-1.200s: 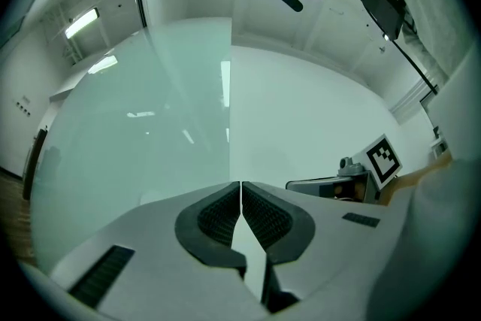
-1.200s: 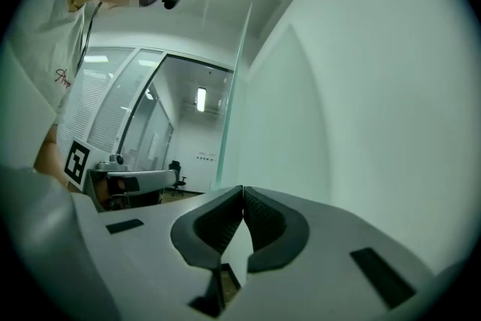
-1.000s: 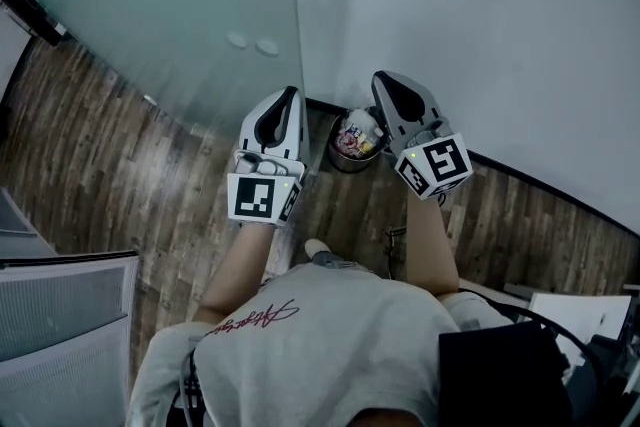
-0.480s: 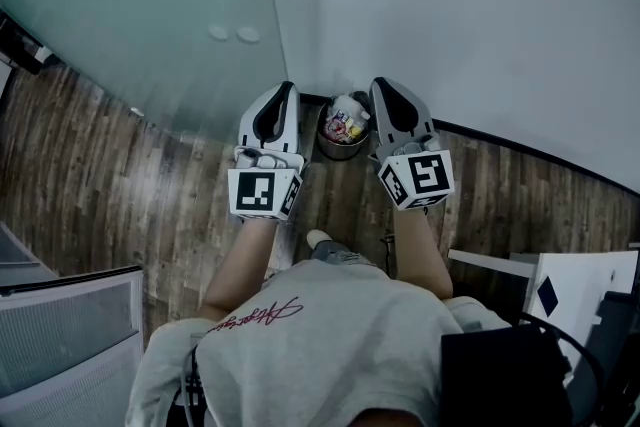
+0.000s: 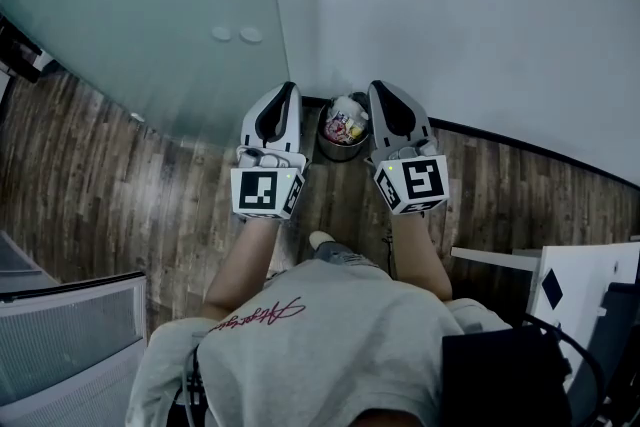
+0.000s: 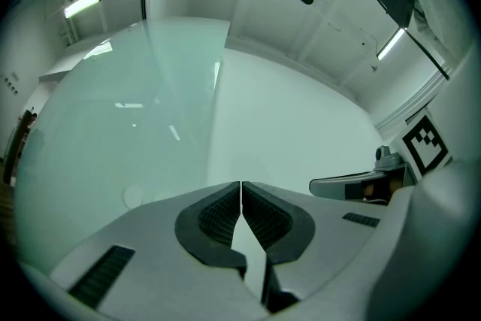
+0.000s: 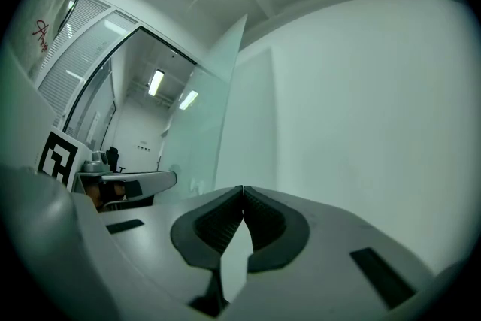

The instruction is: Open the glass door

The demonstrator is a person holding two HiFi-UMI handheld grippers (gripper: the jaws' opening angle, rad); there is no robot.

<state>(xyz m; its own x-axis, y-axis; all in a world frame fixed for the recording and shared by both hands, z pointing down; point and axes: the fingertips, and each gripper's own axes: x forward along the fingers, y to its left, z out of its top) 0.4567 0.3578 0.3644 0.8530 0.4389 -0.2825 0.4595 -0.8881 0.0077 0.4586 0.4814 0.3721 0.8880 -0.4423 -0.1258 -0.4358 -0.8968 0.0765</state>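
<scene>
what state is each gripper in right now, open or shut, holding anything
Left gripper: shut, jaws together, nothing between them.
Right gripper: shut, jaws together, nothing between them.

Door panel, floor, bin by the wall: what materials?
Door panel: likely frosted glass, pale green, hazy, soft reflections.
Floor: wood-look planks, matte, grain and seams showing; could be laminate.
Bin: probably metal, dull grey sheen on its wall.

Office: glass door [image 5: 150, 5], ceiling strip lights [image 6: 83, 4]
</scene>
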